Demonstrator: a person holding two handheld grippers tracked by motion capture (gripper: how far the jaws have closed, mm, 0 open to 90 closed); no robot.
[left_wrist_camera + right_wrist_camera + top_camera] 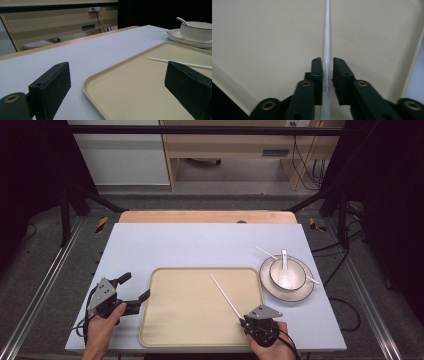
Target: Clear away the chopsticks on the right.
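1. High view: our right gripper [244,321] is over the tray [180,320], a chopstick [226,297] between its jaws.
2. Right gripper view: we see the jaws slightly parted, the right pad off the chopstick [327,37]; grip released.
3. Our left gripper [135,292] gapes empty at the tray's left edge.
4. A plate [301,293] to the right bears a bowl [287,275], spoon [285,270] and second chopstick [265,252].

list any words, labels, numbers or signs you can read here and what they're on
None: no readable text in any view.
The tray, the bowl, the plate, the white chopstick and the two grippers carry no print.
The small dark plate on the wooden furniture behind the table is too small to read.
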